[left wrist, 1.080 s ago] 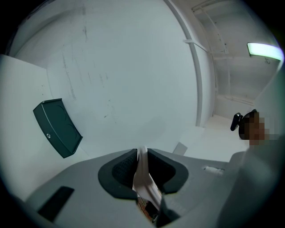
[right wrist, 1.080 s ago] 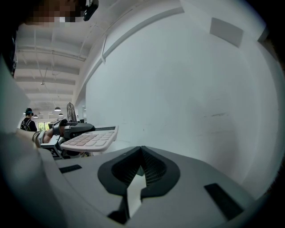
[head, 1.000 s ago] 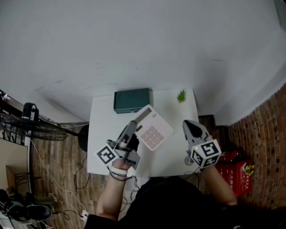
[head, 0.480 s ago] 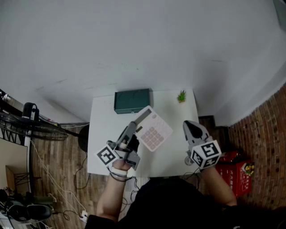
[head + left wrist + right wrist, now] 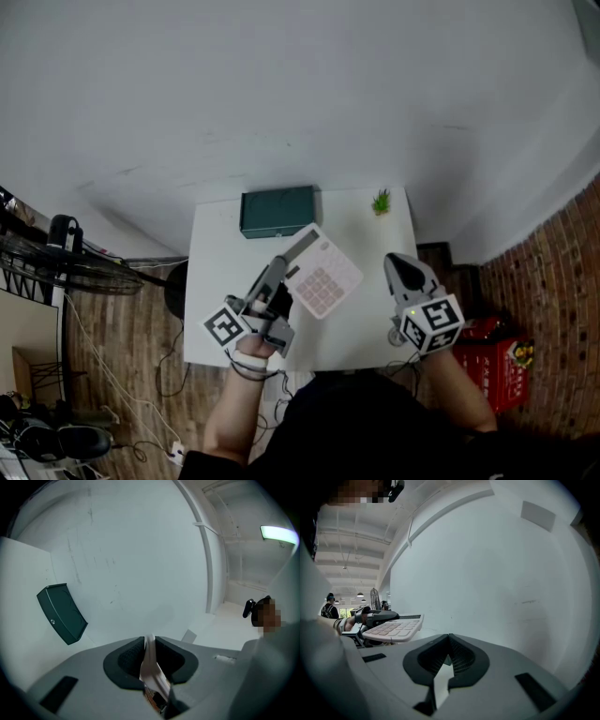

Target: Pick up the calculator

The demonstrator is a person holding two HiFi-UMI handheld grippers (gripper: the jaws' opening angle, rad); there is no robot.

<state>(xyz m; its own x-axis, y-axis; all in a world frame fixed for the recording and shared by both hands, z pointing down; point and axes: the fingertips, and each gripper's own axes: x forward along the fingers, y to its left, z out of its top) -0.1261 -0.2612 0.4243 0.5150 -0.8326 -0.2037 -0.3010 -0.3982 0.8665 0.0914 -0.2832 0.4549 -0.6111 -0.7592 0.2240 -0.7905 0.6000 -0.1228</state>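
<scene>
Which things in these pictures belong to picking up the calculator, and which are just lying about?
Part of the job:
calculator, held up off the table
left tongs, clamped on its edge

Just lying about:
green box and small plant on the table
red crate on the floor
right tongs, shut and empty

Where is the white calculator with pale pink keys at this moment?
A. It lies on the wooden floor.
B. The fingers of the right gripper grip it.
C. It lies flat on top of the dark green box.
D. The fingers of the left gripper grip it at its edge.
D: the white calculator with pale pink keys is clamped at its edge between the fingers of the left gripper, while the right gripper is shut on nothing.
</scene>
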